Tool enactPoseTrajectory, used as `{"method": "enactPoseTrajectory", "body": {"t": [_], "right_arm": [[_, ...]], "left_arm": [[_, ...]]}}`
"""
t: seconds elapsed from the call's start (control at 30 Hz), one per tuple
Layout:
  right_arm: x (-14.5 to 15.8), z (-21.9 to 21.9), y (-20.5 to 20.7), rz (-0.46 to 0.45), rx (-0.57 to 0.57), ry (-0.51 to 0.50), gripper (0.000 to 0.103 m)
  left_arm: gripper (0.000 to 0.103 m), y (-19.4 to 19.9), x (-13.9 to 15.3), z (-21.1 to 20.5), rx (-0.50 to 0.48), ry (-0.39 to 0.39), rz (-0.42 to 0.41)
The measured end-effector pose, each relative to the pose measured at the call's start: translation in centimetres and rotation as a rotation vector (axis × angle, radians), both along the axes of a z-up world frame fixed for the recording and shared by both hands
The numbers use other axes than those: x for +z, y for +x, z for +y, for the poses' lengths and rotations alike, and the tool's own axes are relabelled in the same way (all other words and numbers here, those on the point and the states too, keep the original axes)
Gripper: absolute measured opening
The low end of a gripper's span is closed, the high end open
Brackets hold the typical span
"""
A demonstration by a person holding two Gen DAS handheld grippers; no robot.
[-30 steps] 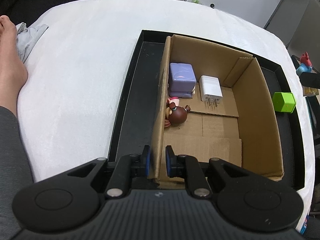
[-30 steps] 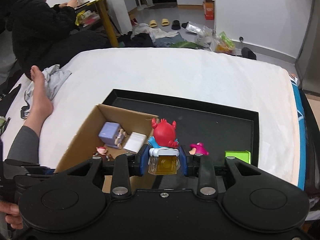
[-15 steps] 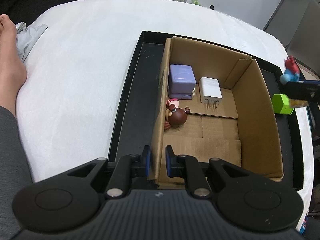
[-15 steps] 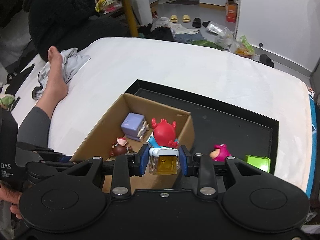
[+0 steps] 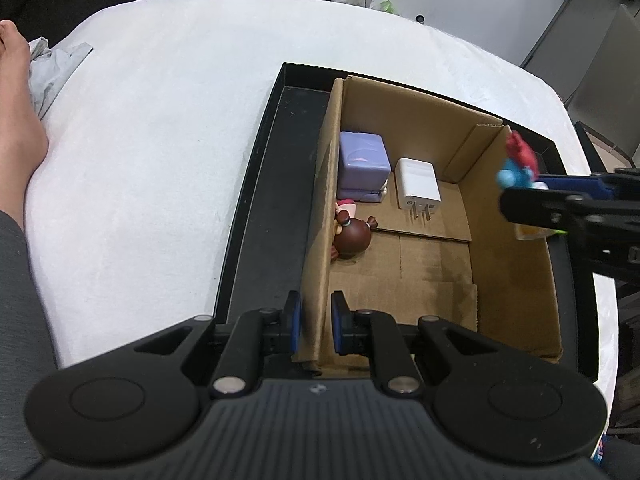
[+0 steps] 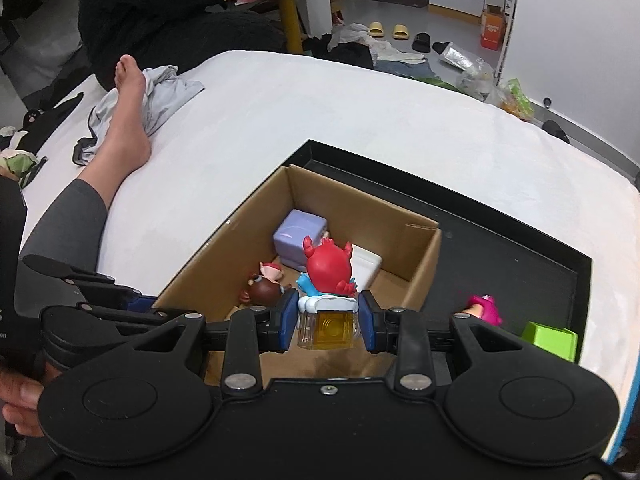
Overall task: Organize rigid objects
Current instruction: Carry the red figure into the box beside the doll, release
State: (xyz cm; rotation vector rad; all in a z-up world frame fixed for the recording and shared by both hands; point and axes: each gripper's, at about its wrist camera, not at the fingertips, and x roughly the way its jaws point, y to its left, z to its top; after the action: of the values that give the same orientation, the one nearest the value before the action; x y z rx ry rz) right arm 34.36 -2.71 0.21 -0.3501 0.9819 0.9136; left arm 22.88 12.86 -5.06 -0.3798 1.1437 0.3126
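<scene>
A cardboard box stands in a black tray on a white bed. Inside lie a purple cube, a white charger and a brown figurine. My left gripper is shut on the box's left wall at its near corner. My right gripper is shut on a red and blue toy figure on an amber base and holds it above the box's near right part; it shows over the box's right wall in the left wrist view.
A pink toy and a green block lie in the tray to the right of the box. A person's bare foot and a grey cloth rest on the bed at the left.
My right gripper has carried the red toy figure leftwards from over the tray to over the box. My left gripper has kept its hold on the box wall.
</scene>
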Motion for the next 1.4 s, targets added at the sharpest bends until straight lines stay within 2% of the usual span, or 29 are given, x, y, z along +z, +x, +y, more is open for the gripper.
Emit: {"method": "enactPoseTrajectory", "body": {"t": [0.43, 0.57, 1.17, 1.3, 1.4], "right_arm": [[-3.0, 2.3, -0.1, -0.036, -0.017, -0.03, 0.032], [-3.5, 2.3, 0.0, -0.036, -0.023, -0.01, 0.033], [1.5, -0.6, 0.6, -0.019, -0.008, 0.053, 0.046], [2.1, -1.3, 0.6, -0.023, -0.005, 0.058, 0.05], [2.4, -1.9, 0.9, -0.029, -0.014, 0.063, 0.059]], "left_arm": [[0.014, 0.1, -0.1, 0.1, -0.002, -0.005, 0.001], [0.014, 0.2, -0.1, 0.0, -0.002, -0.004, 0.004], [0.014, 0.4, -0.3, -0.1, 0.01, 0.012, 0.02], [0.014, 0.4, -0.2, -0.3, 0.01, 0.017, 0.02], [0.014, 0.4, -0.1, -0.3, 0.011, 0.021, 0.019]]}}
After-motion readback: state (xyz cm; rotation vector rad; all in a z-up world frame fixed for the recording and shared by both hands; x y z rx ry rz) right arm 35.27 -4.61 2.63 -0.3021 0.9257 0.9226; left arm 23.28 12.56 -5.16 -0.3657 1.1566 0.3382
